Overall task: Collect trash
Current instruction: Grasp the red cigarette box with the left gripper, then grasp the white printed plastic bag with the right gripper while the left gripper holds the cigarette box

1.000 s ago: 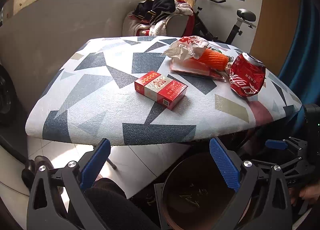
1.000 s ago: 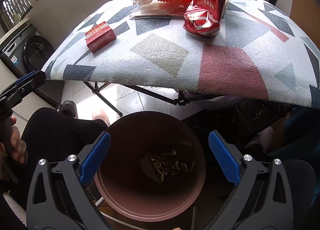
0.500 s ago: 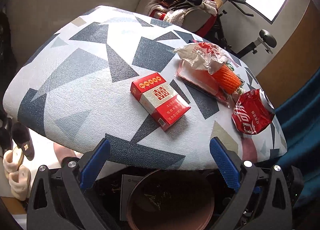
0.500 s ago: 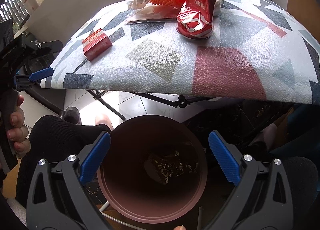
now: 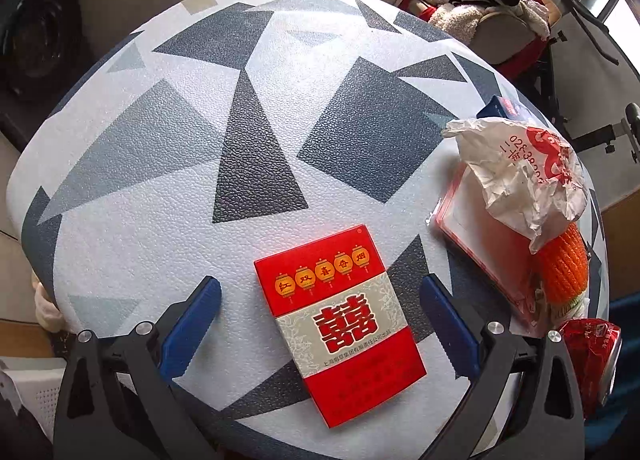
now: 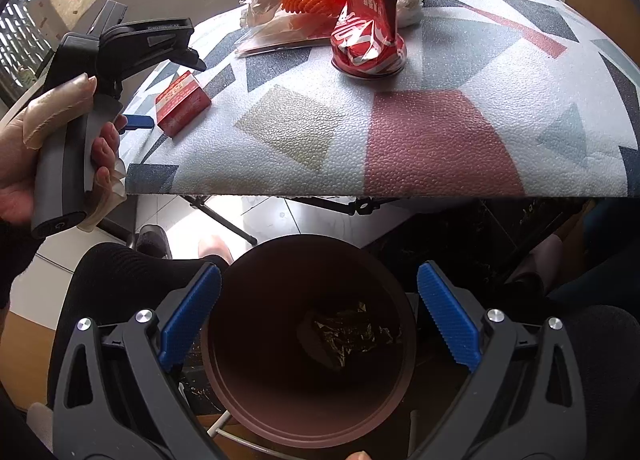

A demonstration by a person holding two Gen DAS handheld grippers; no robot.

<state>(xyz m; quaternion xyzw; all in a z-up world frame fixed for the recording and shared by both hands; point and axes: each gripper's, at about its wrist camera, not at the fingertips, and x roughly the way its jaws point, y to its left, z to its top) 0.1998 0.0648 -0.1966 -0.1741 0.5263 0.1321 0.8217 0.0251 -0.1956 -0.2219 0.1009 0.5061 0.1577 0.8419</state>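
1. My left tongs [image 5: 320, 324] are wide apart. One blue finger [image 5: 192, 324] is on each side of the red box [image 5: 340, 324], but neither one touches it.
2. The red box lies flat on the table [image 5: 160, 180], near the edge closest to me. It looks like a small card box of cigarettes.
3. I think the box is light and stiff, with smooth, shiny sides. I would squeeze it across its two long sides, near the middle. If I press too hard the card may dent, and that is fine for trash.
4. Right of the red box are more trash things: a crumpled paper bag [image 5: 520, 176], an orange net thing [image 5: 564, 264] and a squashed red can [image 5: 592, 360]. The bag looks soft and floppy. The can looks thin, light and bent.
5. My right tongs [image 6: 320, 328] are wide apart too and hold nothing. They hang over the brown bin [image 6: 240, 400], which stands on the floor below the table edge, nearer to me than the red box.
6. Some crinkly scraps lie at the bottom of the bin.
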